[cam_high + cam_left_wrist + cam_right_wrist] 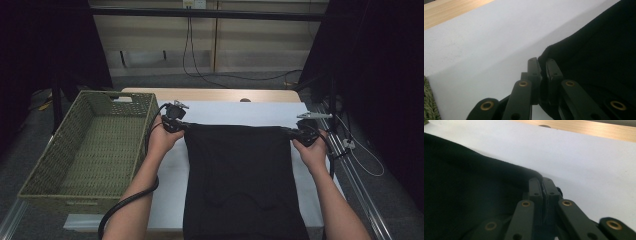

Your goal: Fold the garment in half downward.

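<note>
Fingers (534, 70) of both grippers clamped on black cloth (240, 175)

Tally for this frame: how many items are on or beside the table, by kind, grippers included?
Black garment: 1
Green woven basket: 1
White mat: 1
Grippers: 2, the left gripper and the right gripper, each shut on a far corner of the garment
Total: 5
</note>
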The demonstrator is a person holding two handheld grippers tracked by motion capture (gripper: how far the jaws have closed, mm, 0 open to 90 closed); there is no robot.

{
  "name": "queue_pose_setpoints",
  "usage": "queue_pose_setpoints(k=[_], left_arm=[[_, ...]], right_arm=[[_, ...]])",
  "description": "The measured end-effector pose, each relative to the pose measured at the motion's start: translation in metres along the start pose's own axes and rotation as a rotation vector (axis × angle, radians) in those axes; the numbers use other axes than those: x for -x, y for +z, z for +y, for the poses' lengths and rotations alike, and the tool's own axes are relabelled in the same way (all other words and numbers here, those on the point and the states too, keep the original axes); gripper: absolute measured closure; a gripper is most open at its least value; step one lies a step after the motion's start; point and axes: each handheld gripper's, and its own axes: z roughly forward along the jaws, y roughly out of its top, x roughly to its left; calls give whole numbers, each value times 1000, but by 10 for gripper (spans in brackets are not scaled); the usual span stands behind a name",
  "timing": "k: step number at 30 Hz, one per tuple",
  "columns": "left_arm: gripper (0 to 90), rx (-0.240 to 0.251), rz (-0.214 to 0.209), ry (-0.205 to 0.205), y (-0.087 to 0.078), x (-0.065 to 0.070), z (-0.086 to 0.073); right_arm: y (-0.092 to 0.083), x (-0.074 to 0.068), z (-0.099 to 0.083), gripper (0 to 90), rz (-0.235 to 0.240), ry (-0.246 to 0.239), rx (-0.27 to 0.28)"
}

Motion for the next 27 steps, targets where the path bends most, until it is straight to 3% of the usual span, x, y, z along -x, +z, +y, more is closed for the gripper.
queue_pose_setpoints(k=[7,9,27], left_arm=[[842,4,1,-33,10,-8,-2],[842,15,-16,-72,13,-10,-4],[841,12,18,-77,22,-14,4]], right_arm=[[11,1,6,880,-10,-6,-3],[14,1,8,880,-15,-10,-15],[24,8,12,879,-32,-3,-10]])
